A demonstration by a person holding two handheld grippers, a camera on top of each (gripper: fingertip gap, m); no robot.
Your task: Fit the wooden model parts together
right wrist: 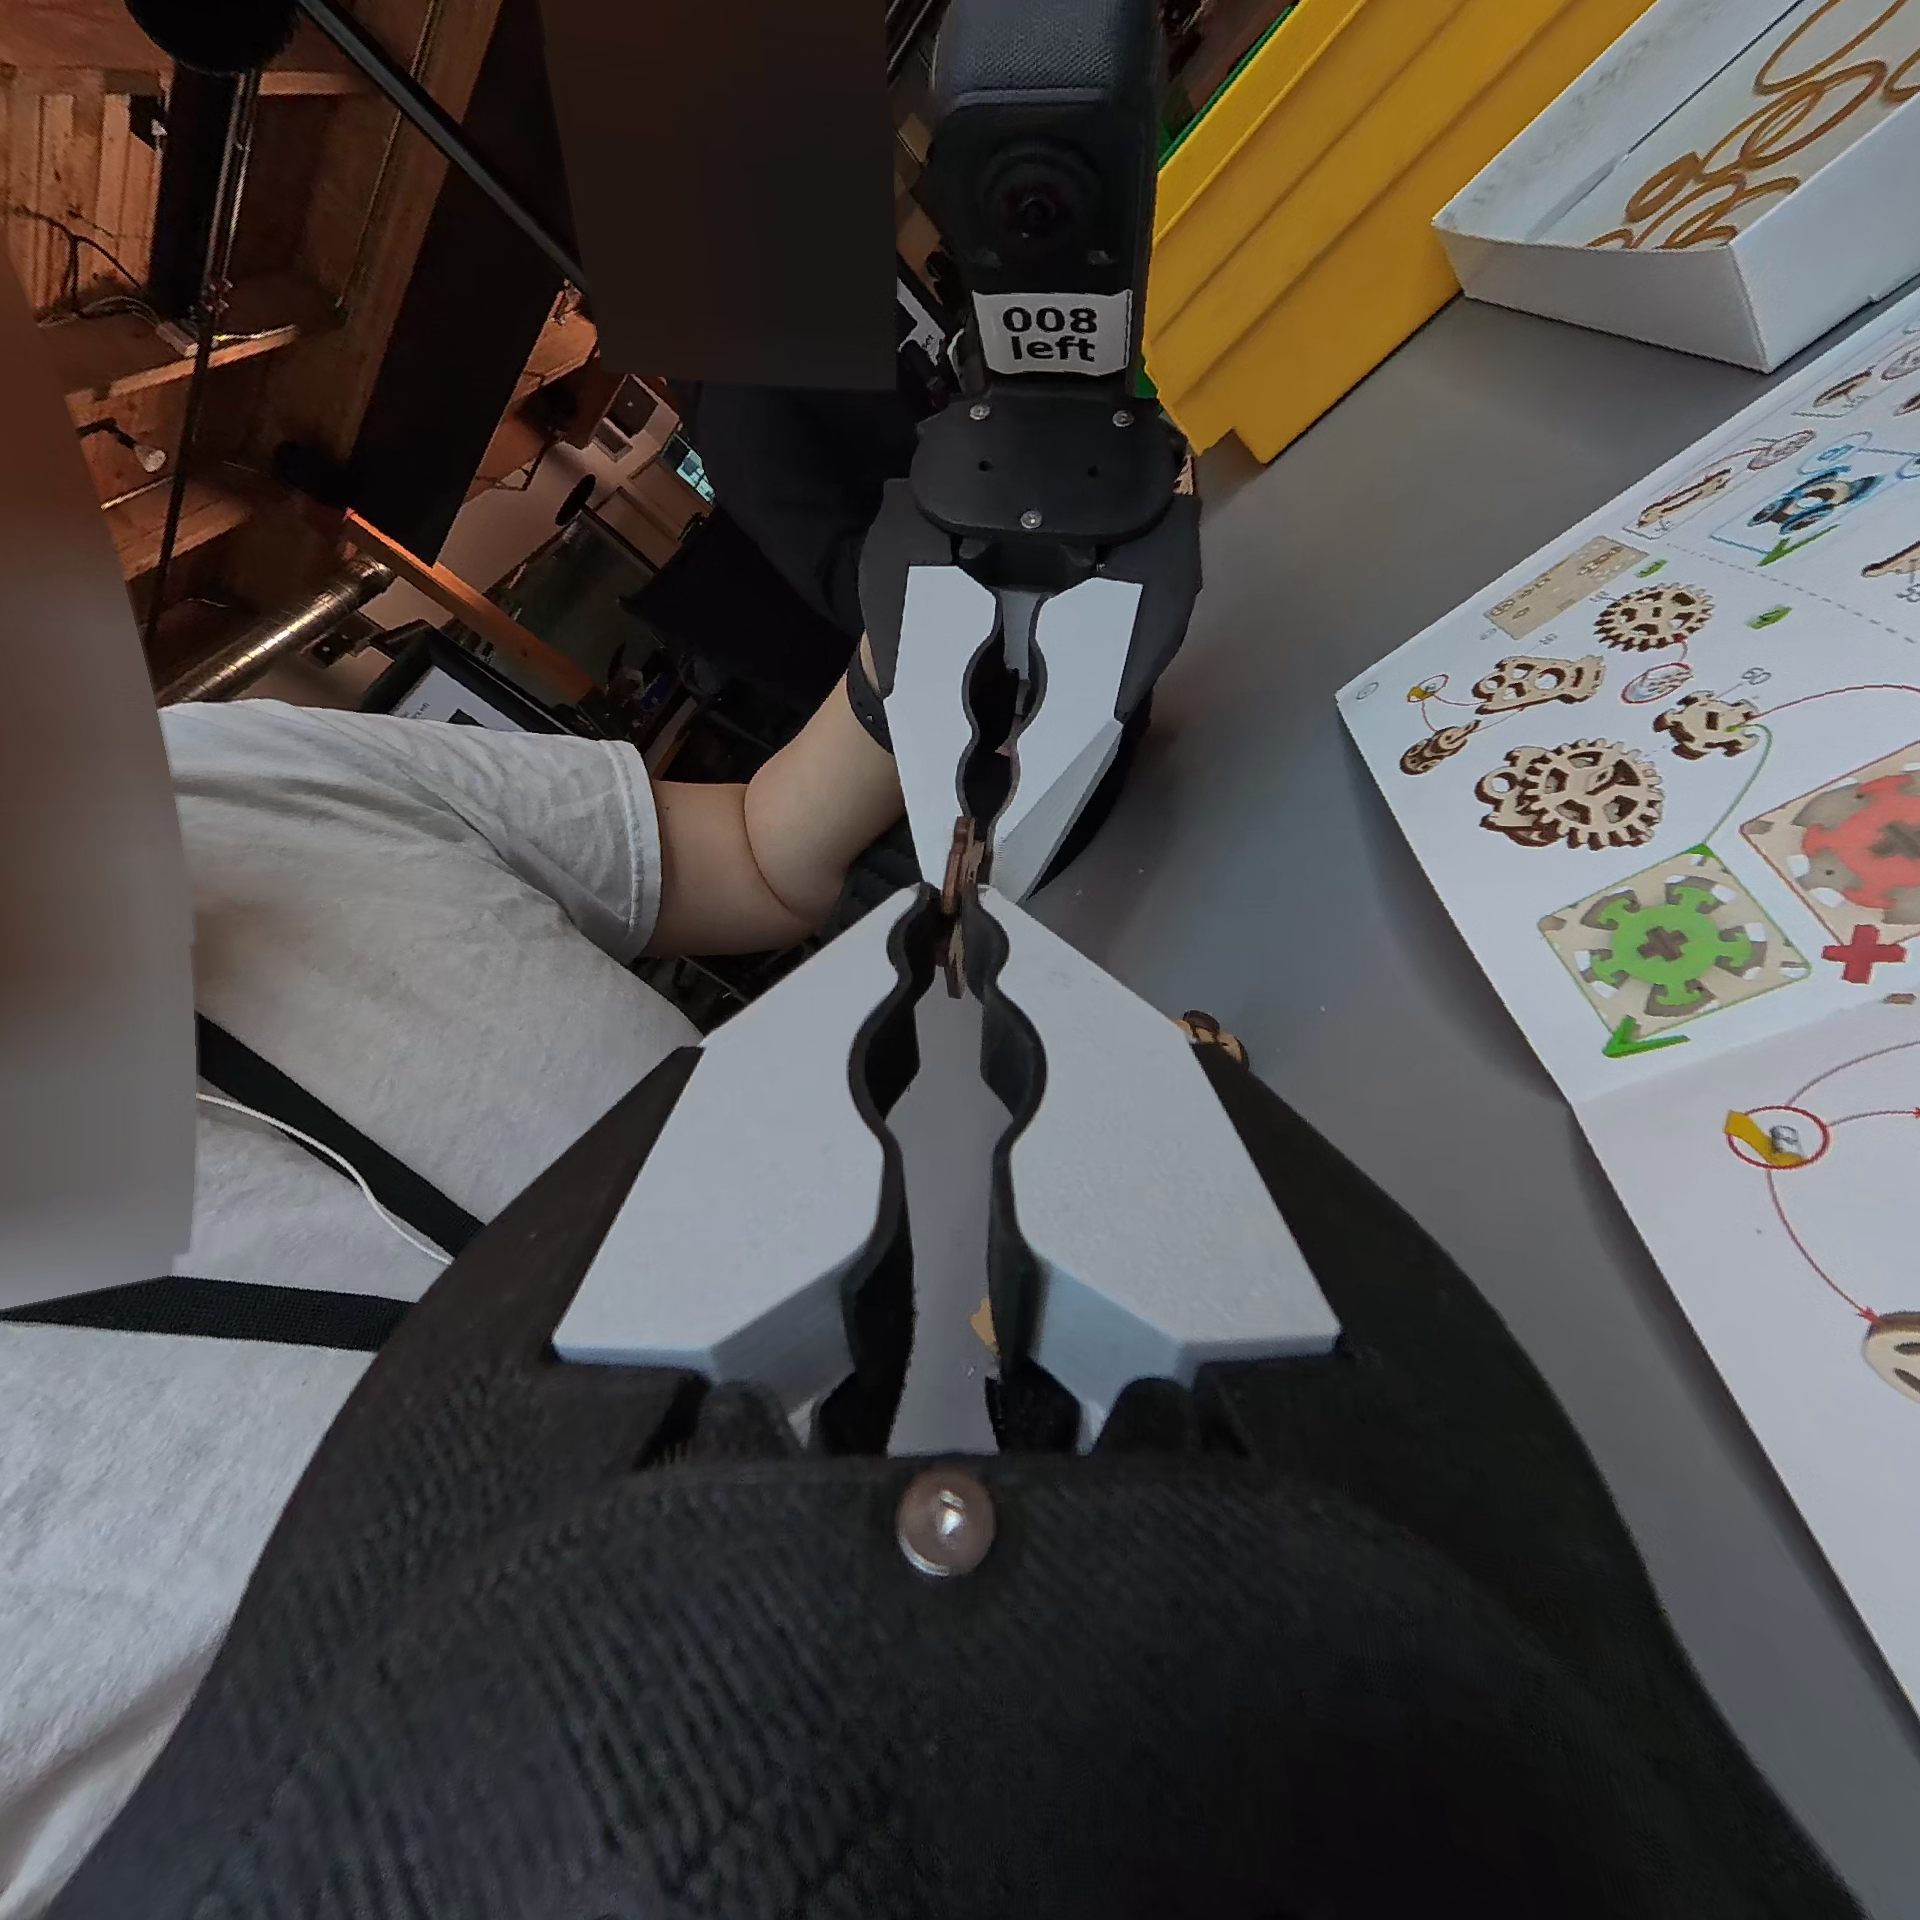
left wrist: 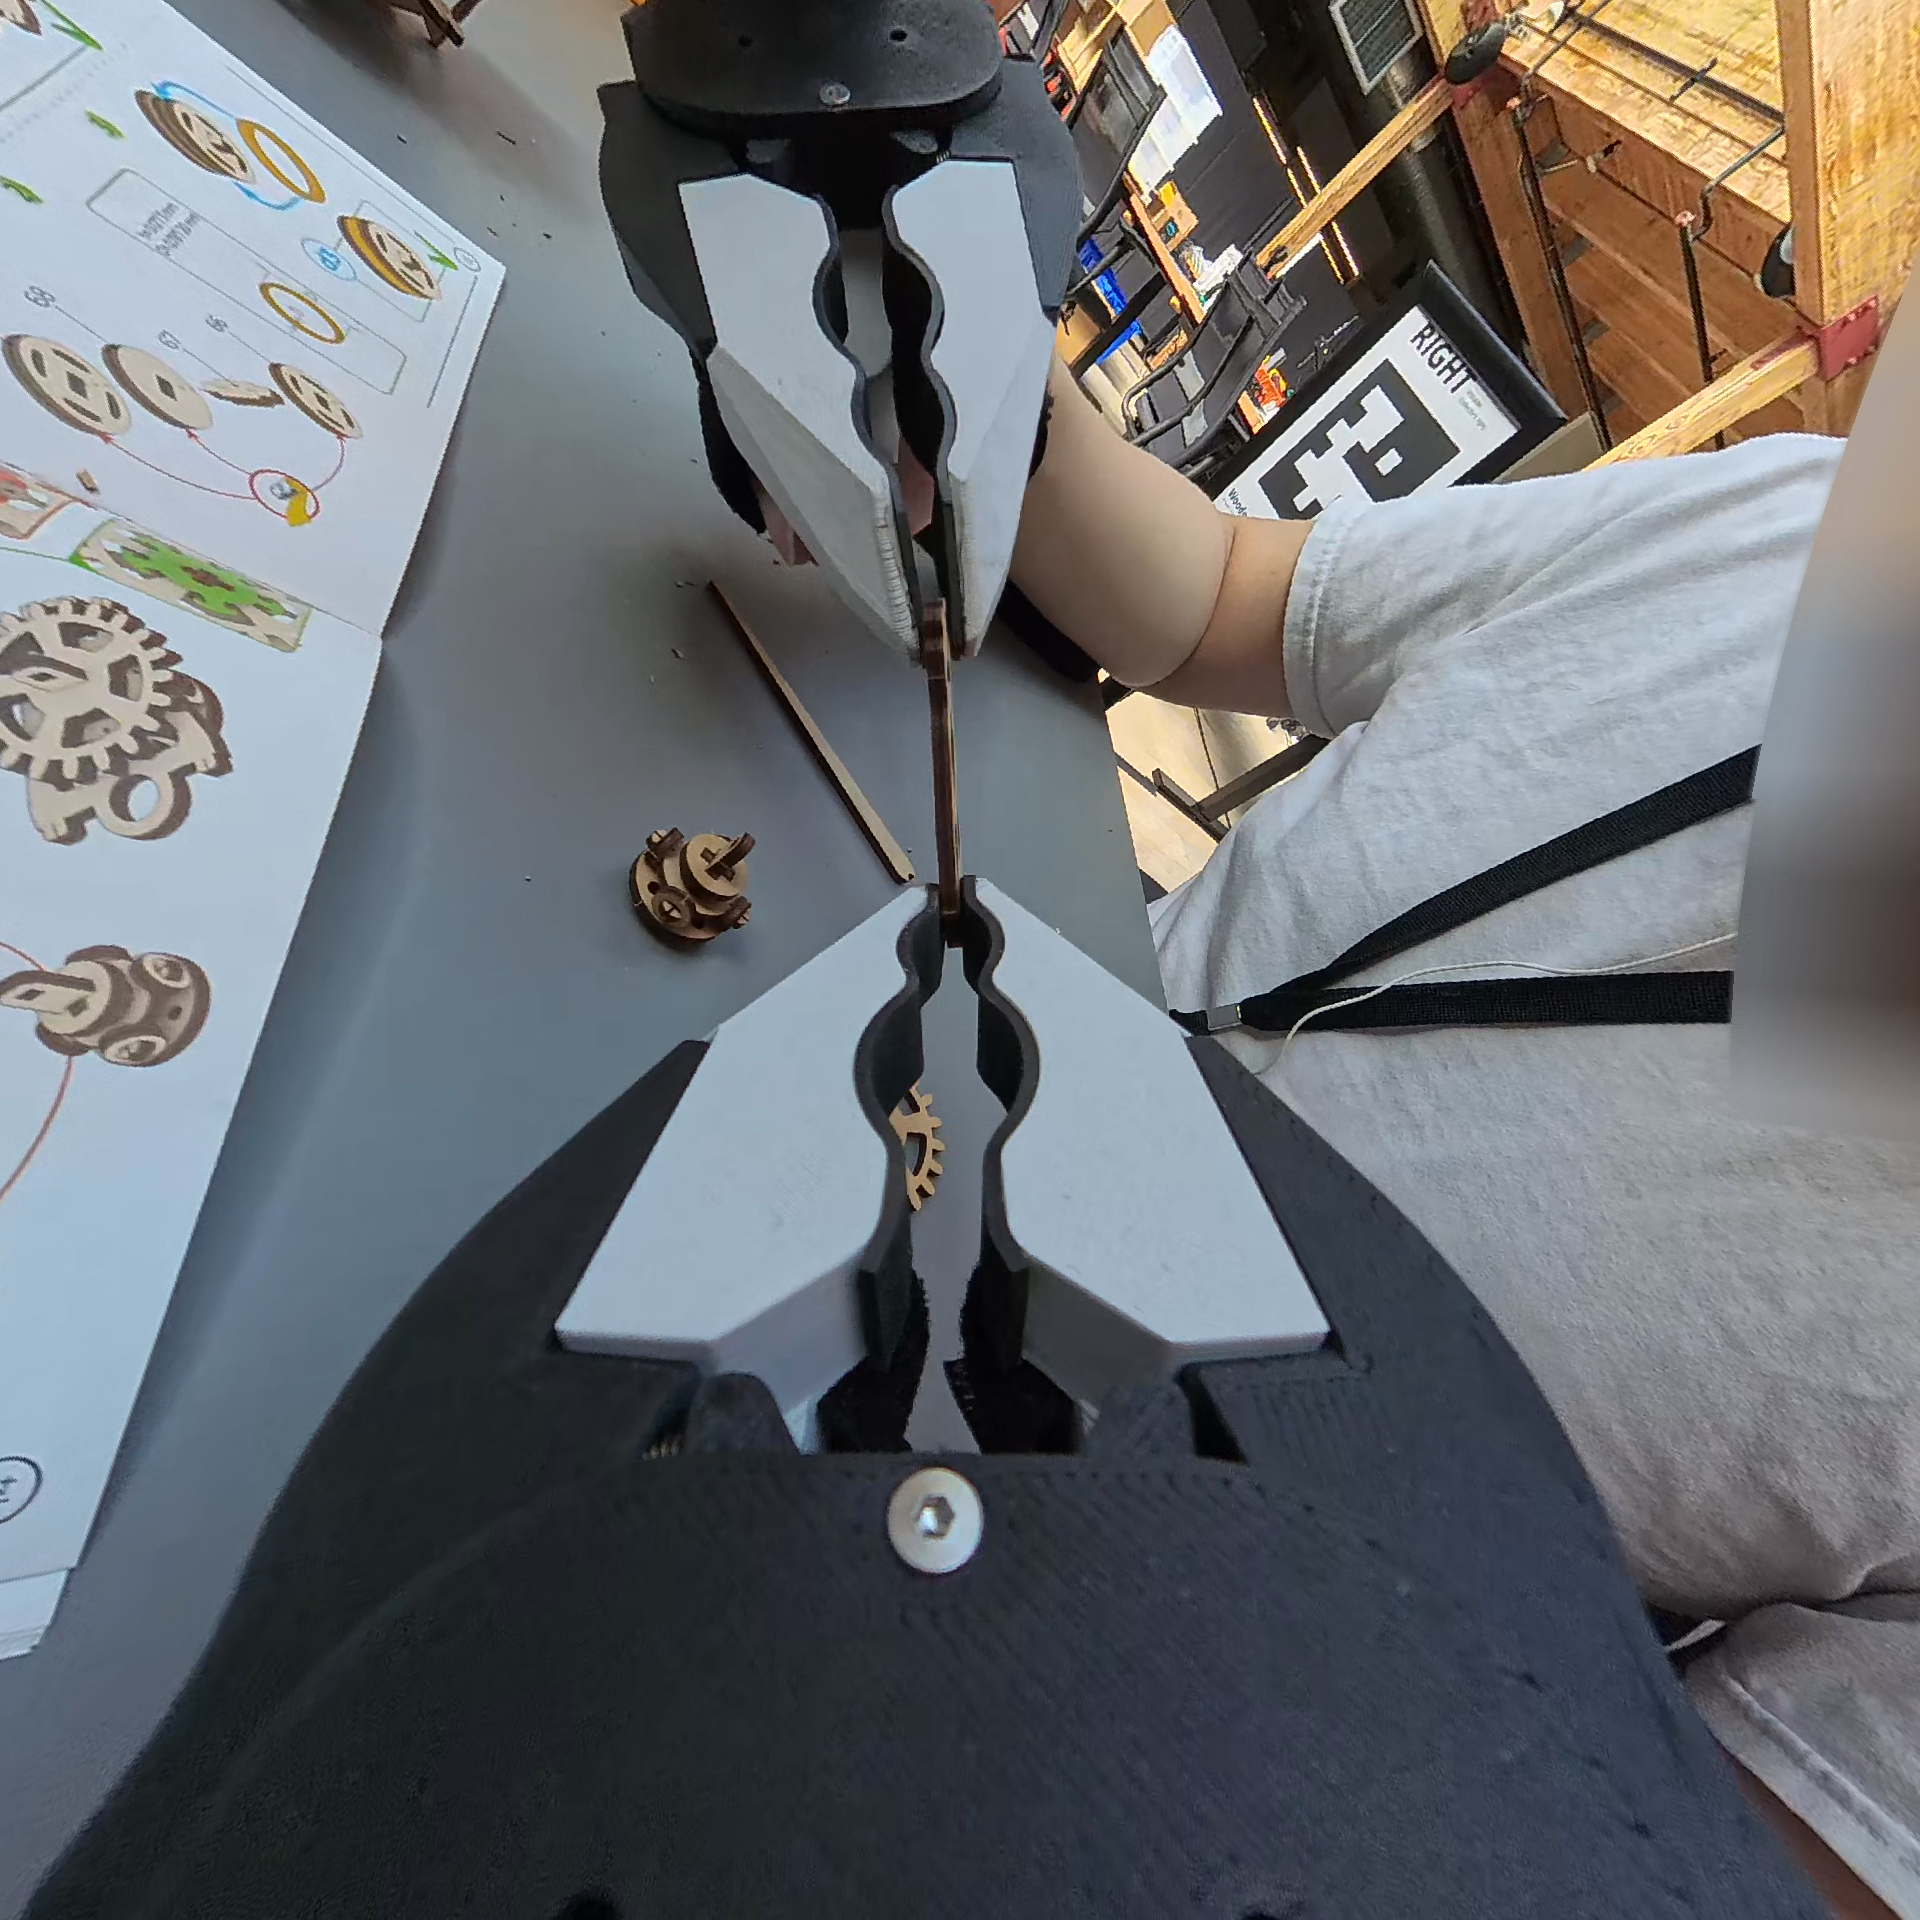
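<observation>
Your left hand-held gripper (left wrist: 948, 914) clamps one end of the thin flat brown wooden strip (left wrist: 943, 769) | your right hand-held gripper (left wrist: 933, 634) clamps its other end | small round wooden hub assembly (left wrist: 689, 883) lies apart on the grey table (left wrist: 499, 831).

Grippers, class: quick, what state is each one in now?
Left gripper: closed on the flat wooden piece.
Right gripper: closed on the same piece's other end.

A grey counter (left wrist: 540, 644) fills the middle of both views. In the upper right of the left wrist view stand pale wooden crates (left wrist: 1662, 208) with timber beams, dark shelving (left wrist: 1143, 239) with blue bins, and a framed black-and-white sign (left wrist: 1392, 416). In the right wrist view, yellow bins (right wrist: 1320, 208) sit at the upper right, and dim wooden walls (right wrist: 83, 135) and a silver duct (right wrist: 281, 634) at the upper left.
</observation>
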